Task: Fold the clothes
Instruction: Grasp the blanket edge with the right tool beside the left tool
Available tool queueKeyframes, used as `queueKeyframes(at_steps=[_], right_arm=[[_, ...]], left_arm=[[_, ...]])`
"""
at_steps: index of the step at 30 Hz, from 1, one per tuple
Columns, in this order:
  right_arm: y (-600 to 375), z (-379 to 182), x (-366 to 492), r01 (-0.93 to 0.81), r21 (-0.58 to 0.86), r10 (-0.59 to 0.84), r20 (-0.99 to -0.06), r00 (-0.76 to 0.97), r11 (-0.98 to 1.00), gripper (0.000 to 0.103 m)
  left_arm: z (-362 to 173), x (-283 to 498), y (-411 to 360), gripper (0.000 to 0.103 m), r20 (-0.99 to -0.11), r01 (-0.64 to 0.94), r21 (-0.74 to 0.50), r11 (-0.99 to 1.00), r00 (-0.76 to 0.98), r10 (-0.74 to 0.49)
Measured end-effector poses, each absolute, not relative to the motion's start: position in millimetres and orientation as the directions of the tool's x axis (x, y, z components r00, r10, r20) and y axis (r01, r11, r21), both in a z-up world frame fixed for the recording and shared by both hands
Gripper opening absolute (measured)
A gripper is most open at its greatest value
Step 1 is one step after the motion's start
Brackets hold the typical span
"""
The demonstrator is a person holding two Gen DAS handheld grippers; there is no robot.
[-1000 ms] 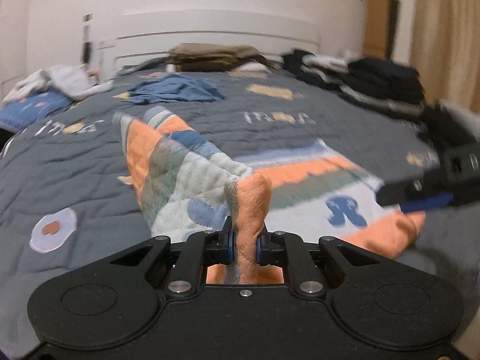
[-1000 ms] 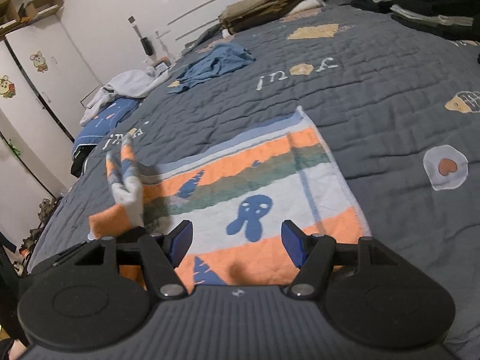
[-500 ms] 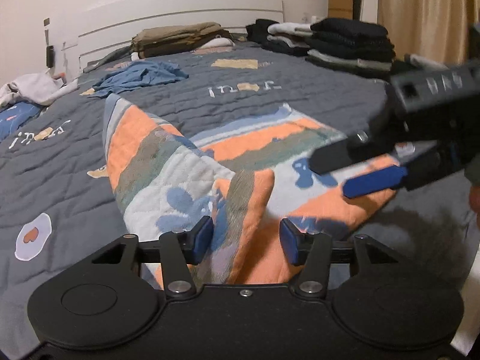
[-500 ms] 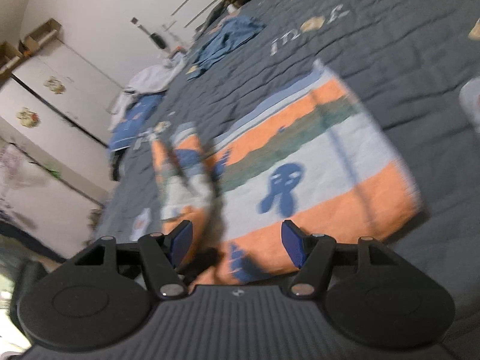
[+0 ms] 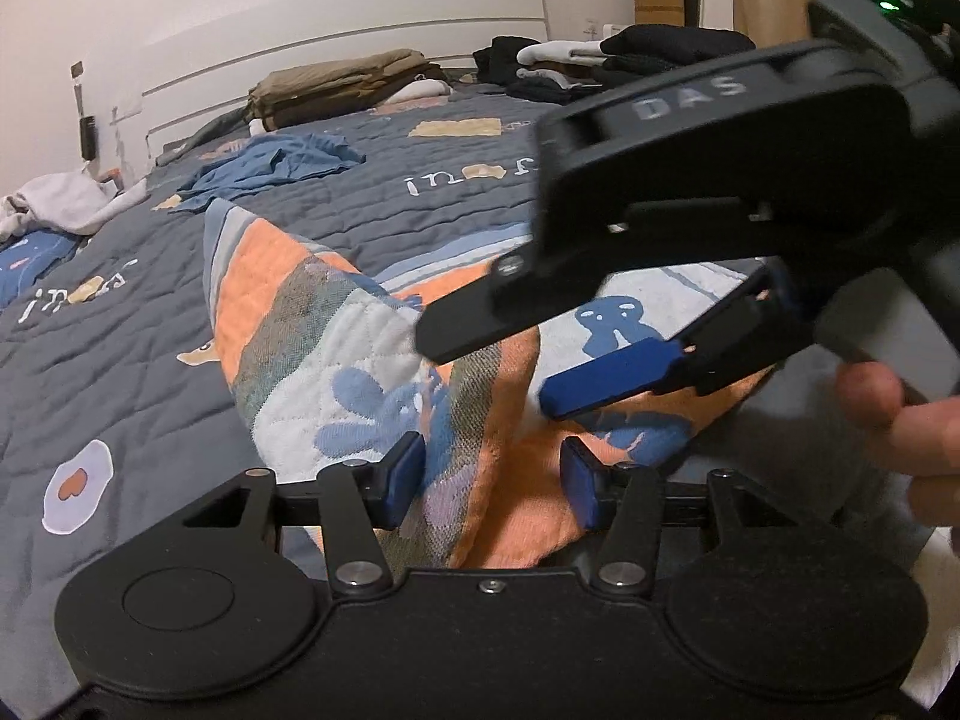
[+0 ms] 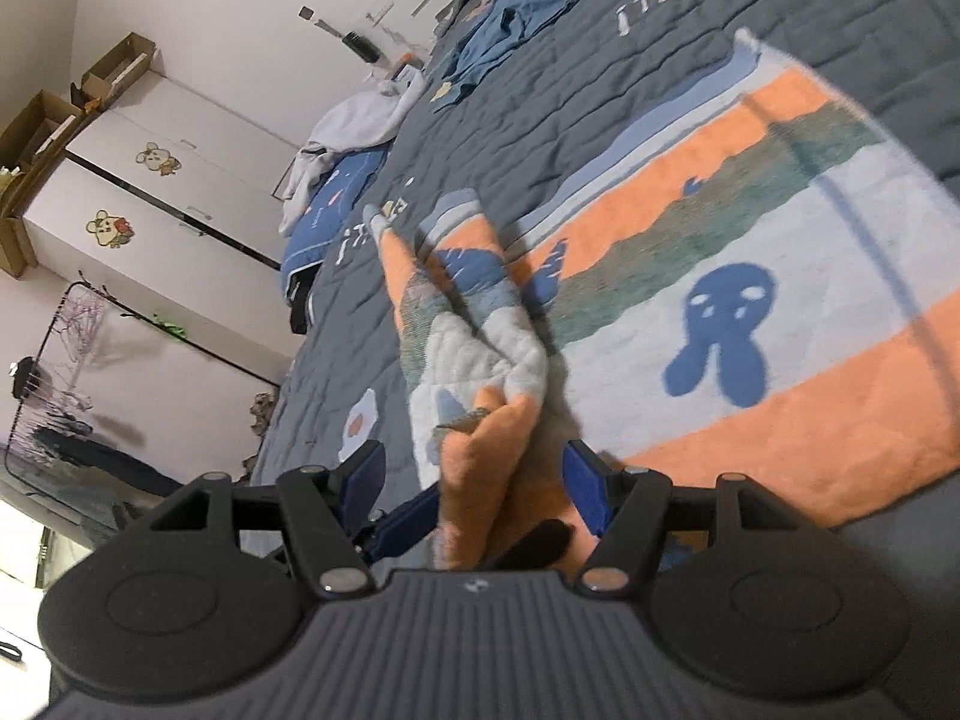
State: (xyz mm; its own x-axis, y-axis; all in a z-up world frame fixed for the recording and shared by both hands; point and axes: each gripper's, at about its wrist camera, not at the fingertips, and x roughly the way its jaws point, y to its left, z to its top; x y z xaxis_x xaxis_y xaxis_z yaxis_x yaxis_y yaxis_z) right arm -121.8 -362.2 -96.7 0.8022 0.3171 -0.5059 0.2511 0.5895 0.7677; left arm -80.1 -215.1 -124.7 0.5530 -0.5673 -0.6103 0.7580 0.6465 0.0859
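Note:
A striped cloth (image 5: 336, 354) in orange, white, green and blue, printed with blue octopus figures, lies on the grey quilted bed (image 5: 120, 312). Its left part is folded up into a raised ridge (image 6: 480, 348). My left gripper (image 5: 492, 483) is open, and the ridge's near end stands loose between its blue pads. My right gripper (image 5: 486, 372) reaches in from the right, just above the left one, held by a hand (image 5: 888, 414). In the right wrist view the right gripper (image 6: 477, 480) is open and straddles the orange corner. One left finger (image 6: 408, 516) shows beneath it.
A crumpled blue garment (image 5: 270, 168) lies farther up the bed. Folded khaki clothes (image 5: 342, 87) and stacks of dark clothes (image 5: 606, 60) sit by the white headboard (image 5: 336, 60). A white garment (image 5: 54, 210) lies at the left edge. White wardrobes (image 6: 156, 192) stand beyond.
My left gripper has opened and let go of the cloth's corner. My right gripper has swung left across the cloth and now straddles the raised fold close to the left gripper.

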Motion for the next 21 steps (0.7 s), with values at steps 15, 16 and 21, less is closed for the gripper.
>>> queueKeyframes(at_steps=[15, 16, 21], right_arm=[[-341, -100, -107, 0.237, 0.714, 0.263, -0.514, 0.817, 0.658, 0.061], [-340, -101, -106, 0.234, 0.710, 0.261, -0.514, 0.817, 0.664, 0.061], [-337, -99, -104, 0.197, 0.720, 0.279, -0.485, 0.829, 0.665, 0.023]], left_arm=[[-122, -90, -198, 0.052, -0.615, 0.768, 0.124, 0.629, 0.557, -0.559], [-122, -89, -198, 0.052, -0.615, 0.768, 0.124, 0.629, 0.557, -0.559], [-120, -89, -195, 0.053, -0.611, 0.760, 0.112, 0.640, 0.560, -0.559]])
